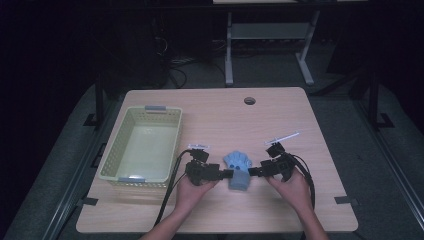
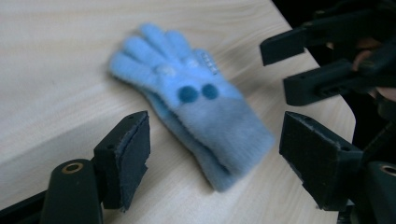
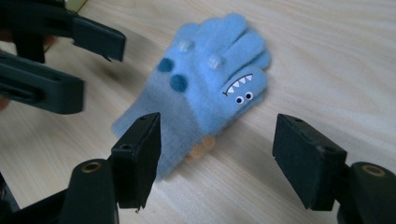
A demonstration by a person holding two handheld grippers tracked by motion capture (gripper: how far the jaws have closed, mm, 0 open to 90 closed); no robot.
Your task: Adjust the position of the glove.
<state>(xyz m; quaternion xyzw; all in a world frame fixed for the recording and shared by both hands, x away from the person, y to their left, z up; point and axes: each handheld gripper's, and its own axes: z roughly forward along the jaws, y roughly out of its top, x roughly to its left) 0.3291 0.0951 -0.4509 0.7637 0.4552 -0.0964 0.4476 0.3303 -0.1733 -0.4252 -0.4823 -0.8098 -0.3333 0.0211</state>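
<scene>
High view: counter [image 1: 310, 125], wood, with a pale basket [image 1: 114, 165] at left. Blue glove [image 1: 238, 170] lies flat near the front edge, between left gripper [image 1: 230, 173] and right gripper [image 1: 251, 172]. Both grippers spread wide, flanking the cuff, pinching nothing.

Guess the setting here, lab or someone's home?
Most likely a lab or data-collection workspace. A bare wooden table with a cable hole stands in a dark room, cables and metal desk legs behind it. A person holds cabled grippers, left and right, beside a blue glove.
</scene>
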